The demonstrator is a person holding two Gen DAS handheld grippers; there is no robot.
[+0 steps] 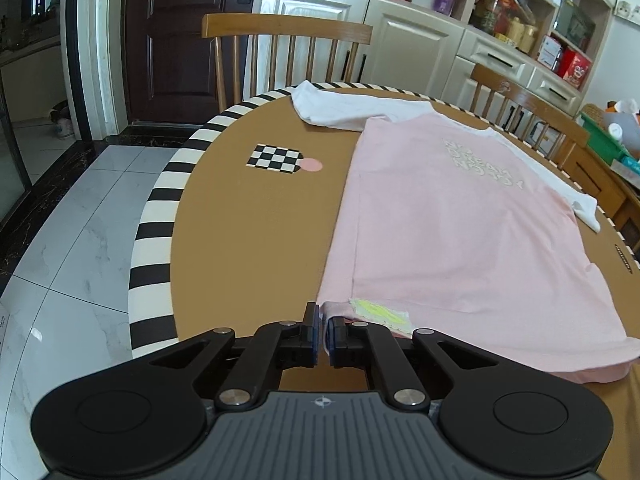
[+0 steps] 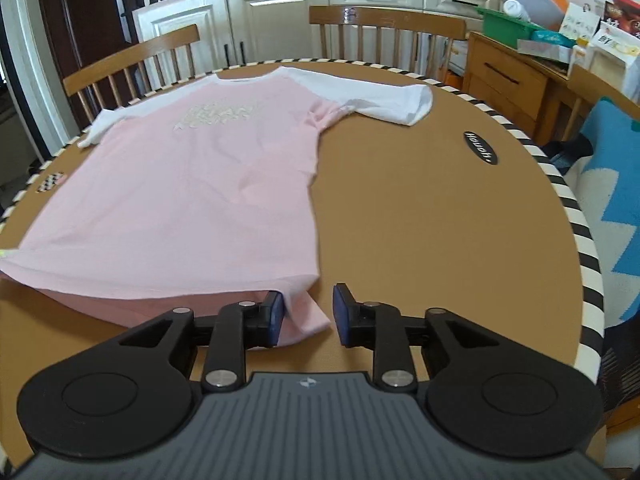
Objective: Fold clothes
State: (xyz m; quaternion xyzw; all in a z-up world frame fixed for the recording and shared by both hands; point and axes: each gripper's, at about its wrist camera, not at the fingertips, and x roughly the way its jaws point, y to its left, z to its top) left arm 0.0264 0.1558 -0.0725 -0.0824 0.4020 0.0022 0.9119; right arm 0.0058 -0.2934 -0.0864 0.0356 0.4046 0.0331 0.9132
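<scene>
Big round table with a striped rim, chairs behind it, cabinets past those. Most of the brown top is bare on both sides of the shirt, so there's plenty of room to swing cloth around.

The shirt is pink with white sleeves, lying flat, printed side up. Its long axis runs straight away from me: hem at my edge, collar at the far rim. One sleeve sticks out to my right, well clear of anything. The other reaches toward the rim on my left.

So both claws sit at the hem, one per bottom corner. My left claw is nearly closed and looks pinched on the left hem corner, right by the yellow tag. My right claw is partly open, with the right hem corner lying between the pads but not squeezed. Left pad touches the cloth, right pad stands off it.

My guess is the right side needs to close before anything lifts. Then the fold goes forward, hem toward collar, along that long axis. Nothing's in the way up there, but the collar end is already close to the far rim.
</scene>
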